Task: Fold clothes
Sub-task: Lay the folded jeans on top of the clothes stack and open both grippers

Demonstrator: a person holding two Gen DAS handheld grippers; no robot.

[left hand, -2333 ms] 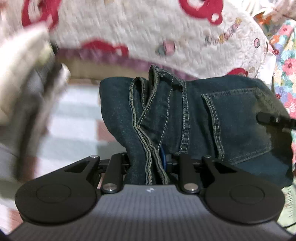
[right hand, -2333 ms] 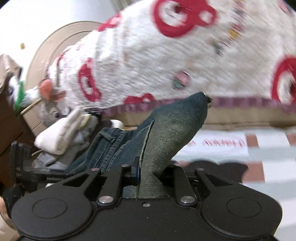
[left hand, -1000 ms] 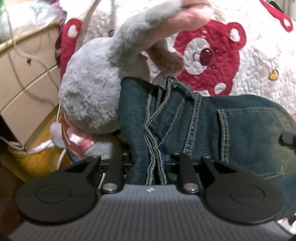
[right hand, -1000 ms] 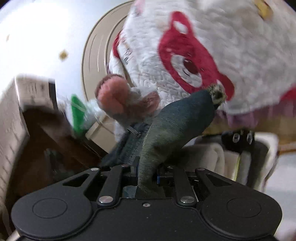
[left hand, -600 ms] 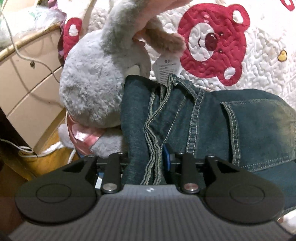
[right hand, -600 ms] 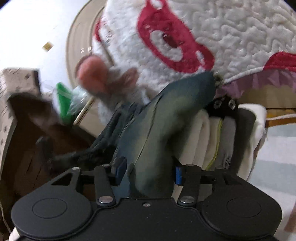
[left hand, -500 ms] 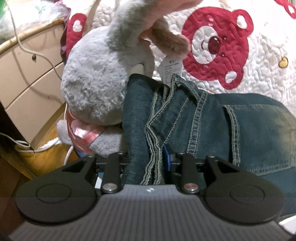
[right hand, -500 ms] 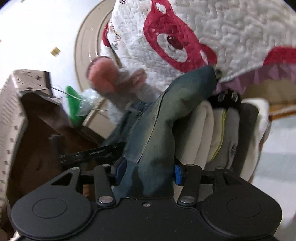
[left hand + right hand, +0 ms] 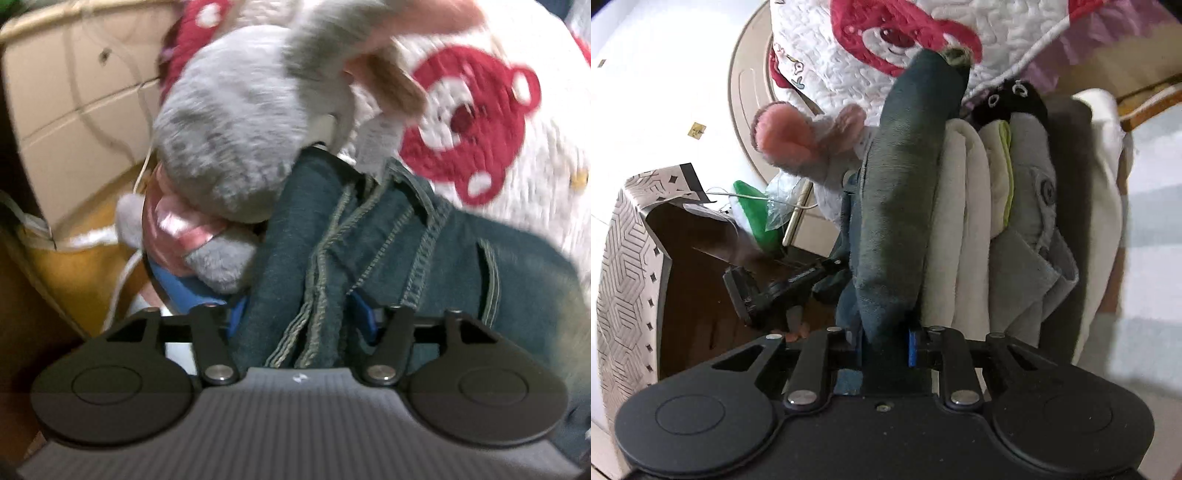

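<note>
Folded dark blue jeans fill the middle of the left wrist view, seams and a back pocket showing. My left gripper has its blue pads spread wide, with the thick denim fold lying loosely between them. In the right wrist view the jeans stand on edge against a stack of folded clothes. My right gripper is closed on the denim's lower edge. The left gripper also shows in the right wrist view, dark, at the left.
A grey plush mouse with pink ears presses against the jeans on the left. A white quilt with red bears lies behind. A beige drawer unit and cables are left. A patterned box stands at far left.
The jeans have been brought beside the folded stack and the plush mouse. My left gripper's pads have spread apart. My right gripper has narrowed onto the denim again.
</note>
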